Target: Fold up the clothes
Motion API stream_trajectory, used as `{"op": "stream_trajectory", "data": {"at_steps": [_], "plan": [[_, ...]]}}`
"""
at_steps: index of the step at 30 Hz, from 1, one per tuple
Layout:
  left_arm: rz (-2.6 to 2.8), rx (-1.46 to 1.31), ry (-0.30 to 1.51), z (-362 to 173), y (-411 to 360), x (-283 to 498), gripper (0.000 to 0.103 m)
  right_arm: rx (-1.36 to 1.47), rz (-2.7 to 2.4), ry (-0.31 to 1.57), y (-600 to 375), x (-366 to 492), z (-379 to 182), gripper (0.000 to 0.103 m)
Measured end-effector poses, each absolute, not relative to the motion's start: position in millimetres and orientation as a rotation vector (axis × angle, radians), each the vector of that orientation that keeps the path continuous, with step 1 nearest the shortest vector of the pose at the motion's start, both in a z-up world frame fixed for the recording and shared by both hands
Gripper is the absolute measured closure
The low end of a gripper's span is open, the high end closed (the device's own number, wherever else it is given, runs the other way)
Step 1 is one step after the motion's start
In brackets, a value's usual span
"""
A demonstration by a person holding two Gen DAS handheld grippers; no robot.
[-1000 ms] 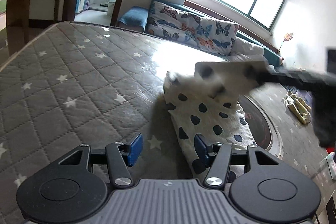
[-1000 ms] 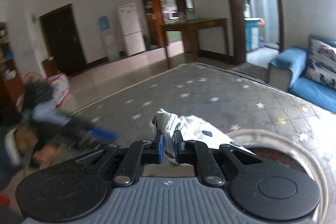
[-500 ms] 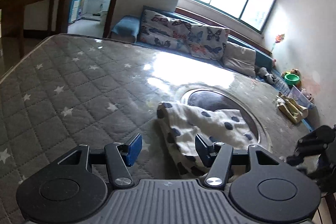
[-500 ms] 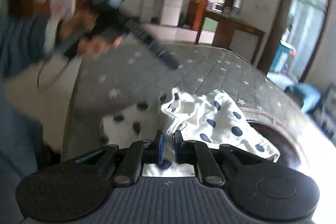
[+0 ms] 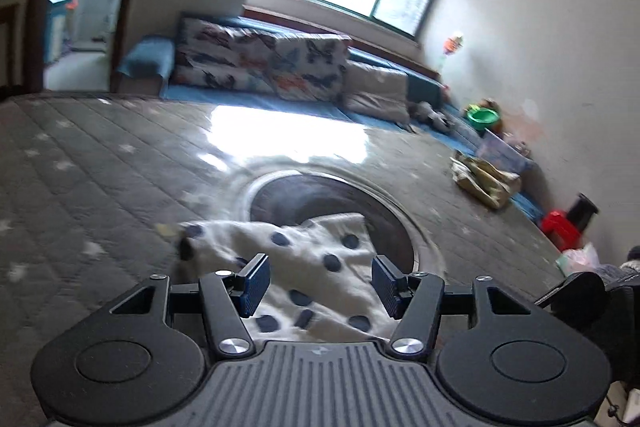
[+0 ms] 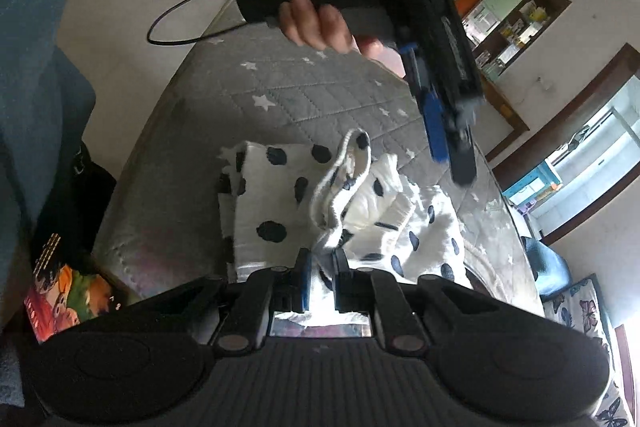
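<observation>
A white garment with dark polka dots (image 5: 312, 255) lies crumpled on the grey star-quilted mattress (image 5: 100, 179), partly over a dark round ring (image 5: 332, 203). My left gripper (image 5: 320, 285) hangs open above it, pads apart, nothing between them. In the right wrist view my right gripper (image 6: 322, 269) is shut on a bunched edge of the garment (image 6: 280, 195), which rises as a ridge ahead of the fingers. A hand holds the left gripper (image 6: 450, 151) above the cloth's far side, not touching it.
A sofa with butterfly cushions (image 5: 260, 63) runs along the mattress's far side. A yellowish cloth (image 5: 484, 179) lies near the right edge, with a red stool (image 5: 560, 223) beyond. The mattress's near corner (image 6: 120, 227) drops to the floor beside a blue sleeve (image 6: 36, 27).
The right gripper rolled and sank with the garment's edge, so the lifted cloth came down onto the mattress. The left gripper swung over the garment, still open.
</observation>
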State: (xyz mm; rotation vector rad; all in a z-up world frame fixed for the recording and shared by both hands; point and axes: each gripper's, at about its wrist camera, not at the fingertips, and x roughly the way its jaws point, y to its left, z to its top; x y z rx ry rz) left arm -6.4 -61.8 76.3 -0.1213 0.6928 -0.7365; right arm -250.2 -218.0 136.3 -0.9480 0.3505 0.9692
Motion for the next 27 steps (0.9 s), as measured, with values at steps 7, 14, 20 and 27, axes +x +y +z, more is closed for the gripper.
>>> {"op": "stream_trajectory", "data": {"at_steps": [7, 14, 20, 27], "plan": [[-0.740, -0.091, 0.753, 54.0, -70.3, -8.3, 0.043, -0.820, 0.957, 0.419, -229.9, -241.8, 142.2, 0.092], [-0.766, -0.076, 0.741, 47.4, -61.2, -22.5, 0.075, -0.546, 0.904, 0.534, -242.2, -209.2, 162.2, 0.082], [-0.798, -0.101, 0.662, 50.3, -45.2, -39.5, 0.091, -0.326, 0.873, 0.653, -254.0, -177.4, 168.9, 0.066], [-0.813, -0.127, 0.612, 55.8, -24.9, -53.9, 0.091, -0.210, 0.850, 0.748, -243.2, -155.8, 154.9, 0.065]]}}
